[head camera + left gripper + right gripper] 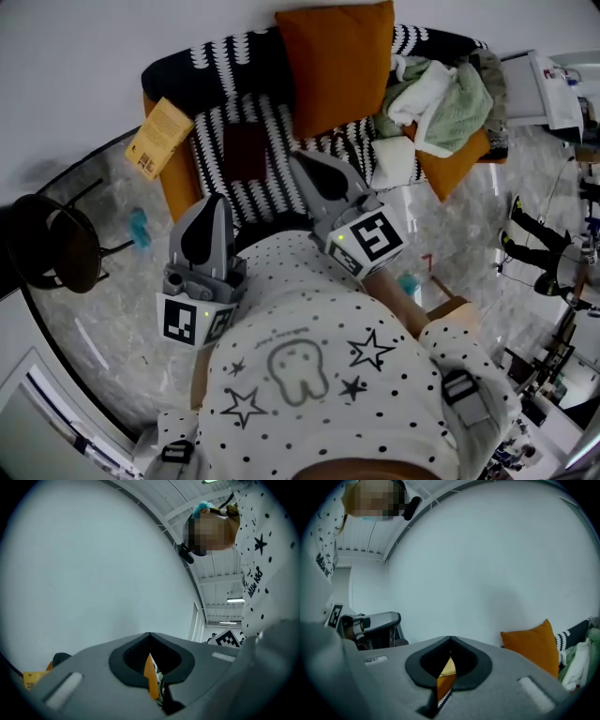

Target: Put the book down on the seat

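The striped seat point(272, 187) lies bare across its left and middle. An orange cushion point(337, 61) stands at the back, a heap of clothes point(441, 98) crowds the right end, and a book point(159, 136) seems to rest on the left armrest point(176, 187).

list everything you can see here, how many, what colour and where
sofa: one, orange with black and white cover, against the wall
cushion: one, orange, upright on the backrest
clothes: one pile, green and white, right end of the sofa
book: one, yellow, on the sofa arm at the head view's left
stool: one, black, on the floor left of the sofa
shirt: one, white with black dots and stars, on the person
left claw: one, grey, shut, empty
right claw: one, grey, shut, empty
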Tool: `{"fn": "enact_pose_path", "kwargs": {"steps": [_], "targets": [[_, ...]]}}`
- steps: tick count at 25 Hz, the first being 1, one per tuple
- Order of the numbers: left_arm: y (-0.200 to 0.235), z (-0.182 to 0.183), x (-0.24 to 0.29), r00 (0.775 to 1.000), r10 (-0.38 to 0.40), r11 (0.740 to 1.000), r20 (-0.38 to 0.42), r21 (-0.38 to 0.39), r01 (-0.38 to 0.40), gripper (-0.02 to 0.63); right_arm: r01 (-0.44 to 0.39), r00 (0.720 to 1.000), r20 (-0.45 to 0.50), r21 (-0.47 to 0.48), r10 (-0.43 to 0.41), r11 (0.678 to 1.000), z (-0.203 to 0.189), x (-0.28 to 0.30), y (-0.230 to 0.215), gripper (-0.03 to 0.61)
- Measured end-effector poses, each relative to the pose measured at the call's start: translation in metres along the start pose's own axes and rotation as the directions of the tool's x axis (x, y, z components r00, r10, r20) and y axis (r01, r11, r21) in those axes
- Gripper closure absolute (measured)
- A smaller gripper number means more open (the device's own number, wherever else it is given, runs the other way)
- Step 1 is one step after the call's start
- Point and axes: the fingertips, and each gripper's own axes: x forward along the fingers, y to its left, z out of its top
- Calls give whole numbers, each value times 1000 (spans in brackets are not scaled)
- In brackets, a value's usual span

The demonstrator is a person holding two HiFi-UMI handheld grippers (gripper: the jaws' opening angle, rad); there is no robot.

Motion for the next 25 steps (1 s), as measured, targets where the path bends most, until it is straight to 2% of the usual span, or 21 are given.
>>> {"fn": "enact_pose_path", "kwargs": {"steps": [8, 14, 17, 22, 25], "targets": [[0, -6, 0, 1000, 1, 1000, -18, -11, -1, 612, -37, 998, -53, 0, 37, 999, -20, 3, 19, 584], [-7, -6, 5, 1000, -21, 1000, 10, 5, 21, 612, -155, 980, -138, -81, 143, 985, -33, 10, 55, 584], [-9, -13, 5, 1000, -24, 1000, -16, -2, 24, 612, -206, 969, -163, -128, 185, 970, -33, 11, 69, 584], [-6, -17, 0, 999, -7, 1000, -39, -7, 7, 612, -209, 970, -157, -129, 188, 969, -33, 12, 70, 584], [-5, -12, 2, 1000, -6, 1000, -11, -1, 6, 612, -209, 970, -150, -134, 189, 969, -34, 13, 70, 584]]}}
